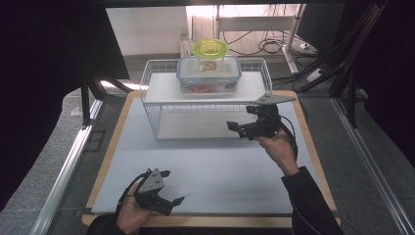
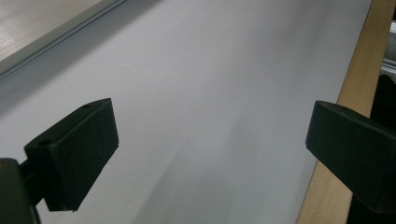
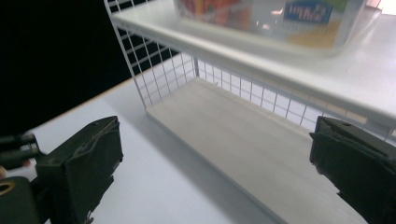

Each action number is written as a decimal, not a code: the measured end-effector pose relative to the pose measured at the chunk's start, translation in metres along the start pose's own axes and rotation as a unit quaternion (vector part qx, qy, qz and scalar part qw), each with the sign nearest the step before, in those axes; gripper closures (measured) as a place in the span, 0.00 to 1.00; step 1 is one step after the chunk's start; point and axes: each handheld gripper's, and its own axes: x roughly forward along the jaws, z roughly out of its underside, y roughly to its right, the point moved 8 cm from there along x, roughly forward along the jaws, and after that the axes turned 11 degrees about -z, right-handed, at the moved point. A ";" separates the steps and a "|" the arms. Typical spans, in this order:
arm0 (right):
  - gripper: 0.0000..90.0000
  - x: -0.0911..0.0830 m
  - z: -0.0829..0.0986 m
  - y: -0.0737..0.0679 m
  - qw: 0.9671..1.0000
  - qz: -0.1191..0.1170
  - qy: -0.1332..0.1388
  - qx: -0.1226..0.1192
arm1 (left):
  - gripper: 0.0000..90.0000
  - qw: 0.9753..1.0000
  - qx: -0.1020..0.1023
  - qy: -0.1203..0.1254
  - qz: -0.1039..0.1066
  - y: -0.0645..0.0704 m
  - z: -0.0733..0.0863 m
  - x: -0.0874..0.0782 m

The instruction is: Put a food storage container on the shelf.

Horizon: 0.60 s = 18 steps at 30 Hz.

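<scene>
Clear container (image 1: 209, 74) w/ blue-rimmed lid sits on the top shelf of the white wire rack (image 1: 149, 105), a smaller yellow-lidded tub (image 1: 210, 48) stacked on it — nothing is in either claw, so whatever the job with it is, the carrying part looks either done or not begun; I can't tell which from this moment alone. Nearest the person, the left gripper (image 1: 167, 188) hovers low by the front edge of the table, jaws spread wide and empty; the left gripper view confirms it, w/ bare grey mat (image 2: 201, 116) and the wooden table edge (image 2: 355, 84) between and beyond the jaws. Farther out, the right gripper (image 1: 236, 129) is held just in front of the rack's lower shelf, right of centre, also wide open w/ nothing held, well below and apart from the container. Judging by that, any grasp of the container is left to do, and the hand would need to rise to top-shelf level first. View differences: the high view gives the whole layout — both hands, stack, rack on the mat. The right gripper view looks under the top shelf, showing the pale lower shelf (image 3: 243, 140) bare, plus the container's underside (image 3: 275, 23) w/ reddish-orange contents and a blue label, too blurred to read.
</scene>
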 end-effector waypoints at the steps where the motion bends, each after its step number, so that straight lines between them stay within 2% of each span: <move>1: 0.02 0.000 0.005 0.000 1.000 0.002 -0.002 -0.005 | 0.03 1.000 -0.004 0.002 0.000 0.000 0.000 0.000; 6: 0.00 -0.002 0.026 0.002 1.000 0.015 -0.001 -0.012 | 0.03 1.000 -0.001 0.003 0.001 0.001 -0.001 0.000; 8: 0.00 -0.002 0.034 0.001 1.000 0.012 -0.013 -0.010 | 0.03 1.000 -0.001 0.004 0.003 0.002 -0.001 0.000; 12: 0.00 -0.004 0.044 -0.002 1.000 0.011 -0.018 -0.013 | 0.03 1.000 -0.002 0.006 0.003 0.001 -0.001 -0.001; 15: 0.00 -0.008 0.048 -0.006 0.999 0.017 -0.017 -0.030 | 0.03 1.000 -0.002 0.005 0.004 0.001 -0.001 -0.001; 18: 0.00 -0.011 0.053 -0.011 0.999 0.021 -0.019 -0.036 | 0.03 1.000 -0.001 0.003 0.006 0.002 -0.001 -0.002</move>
